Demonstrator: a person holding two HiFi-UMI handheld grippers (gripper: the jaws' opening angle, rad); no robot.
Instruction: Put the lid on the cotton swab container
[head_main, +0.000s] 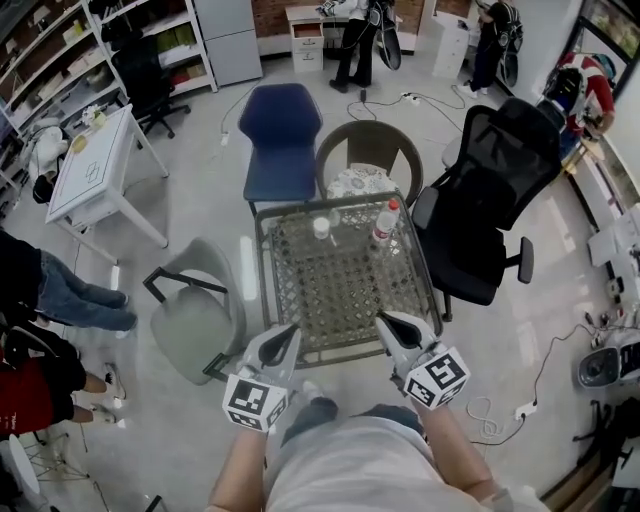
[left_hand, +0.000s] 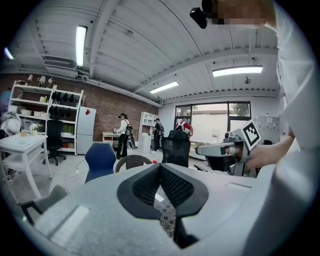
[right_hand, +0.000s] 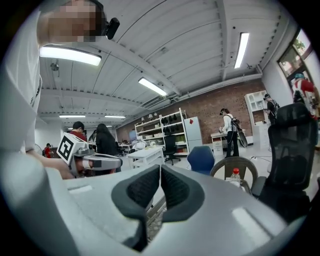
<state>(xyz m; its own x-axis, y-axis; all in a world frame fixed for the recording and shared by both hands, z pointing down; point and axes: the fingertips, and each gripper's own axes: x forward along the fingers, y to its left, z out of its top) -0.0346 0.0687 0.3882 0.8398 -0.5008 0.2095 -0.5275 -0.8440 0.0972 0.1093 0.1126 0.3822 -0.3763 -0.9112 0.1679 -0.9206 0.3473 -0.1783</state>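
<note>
Bottle (head_main: 383, 228) label illegible, container (head_main: 321, 228) nearby

Two grippers are counted, the left gripper (head_main: 288, 332) and the right gripper (head_main: 384, 320), at six o'clock of one table (head_main: 340, 300). Toward twelve o'clock on it, one bottle (head_main: 382, 225) and one container (head_main: 321, 228) are seen. Four chairs are ranged around: blue chair (head_main: 281, 135), wicker chair (head_main: 368, 150), black office chair (head_main: 495, 190), grey chair (head_main: 195, 315).

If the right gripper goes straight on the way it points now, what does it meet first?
Nothing close: the right gripper, shut, aims across the table. Probably the small white container first, if low enough; height is unclear.
</note>
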